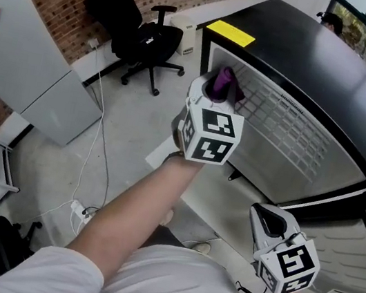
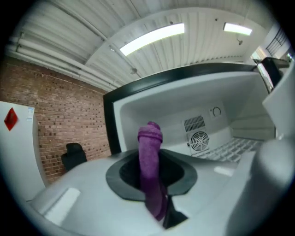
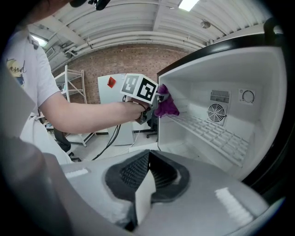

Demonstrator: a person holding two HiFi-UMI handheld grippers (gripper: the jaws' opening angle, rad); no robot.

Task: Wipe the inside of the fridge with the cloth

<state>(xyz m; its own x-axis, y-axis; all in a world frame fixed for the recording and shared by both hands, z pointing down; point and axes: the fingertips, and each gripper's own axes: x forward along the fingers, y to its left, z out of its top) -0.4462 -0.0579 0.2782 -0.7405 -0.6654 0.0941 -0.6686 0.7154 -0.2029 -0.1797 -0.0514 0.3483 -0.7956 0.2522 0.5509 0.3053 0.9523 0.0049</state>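
Brick-wall room, one open fridge | we see one cloth pinched in left gripper jaws | right gripper jaws together, empty

A grey concrete floor carries the room's things. The black fridge stands on it with its door open, and a white wire shelf spans the inside. A black office chair stands near the brick wall. A pale panel rests on the floor, tilted against that wall. A white cable trails across the floor to a power strip.
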